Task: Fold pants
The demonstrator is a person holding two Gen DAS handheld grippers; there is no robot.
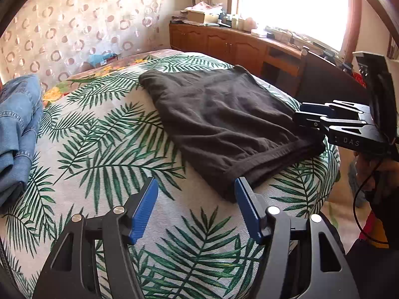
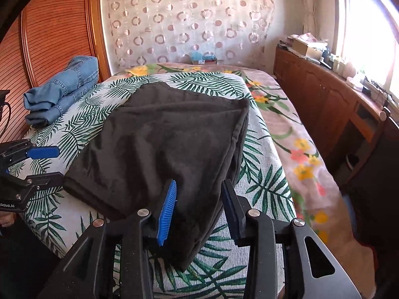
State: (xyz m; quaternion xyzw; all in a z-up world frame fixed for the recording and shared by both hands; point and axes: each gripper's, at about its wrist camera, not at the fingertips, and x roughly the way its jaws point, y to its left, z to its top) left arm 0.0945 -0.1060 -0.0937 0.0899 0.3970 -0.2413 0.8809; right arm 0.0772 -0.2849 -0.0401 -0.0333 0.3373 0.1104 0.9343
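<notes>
Dark brown pants (image 1: pixel 219 119) lie folded flat on a palm-leaf sheet (image 1: pixel 104 149) on the bed. My left gripper (image 1: pixel 197 191) is open and empty, just off the pants' near corner, its right finger touching the edge. My right gripper (image 2: pixel 199 194) is open, its jaws astride the pants (image 2: pixel 164 139) near corner, cloth lying between the blue pads (image 2: pixel 167 211). The right gripper also shows in the left wrist view (image 1: pixel 306 118) at the pants' right edge. The left gripper shows in the right wrist view (image 2: pixel 47 163) at the left edge, open.
Folded blue jeans (image 1: pixel 17 134) (image 2: pixel 64 87) lie at the far left of the bed by a wooden headboard (image 2: pixel 52 37). A wooden cabinet (image 1: pixel 224 42) with clutter stands under the bright window. A floral blanket (image 2: pixel 294 149) covers the bed's right side.
</notes>
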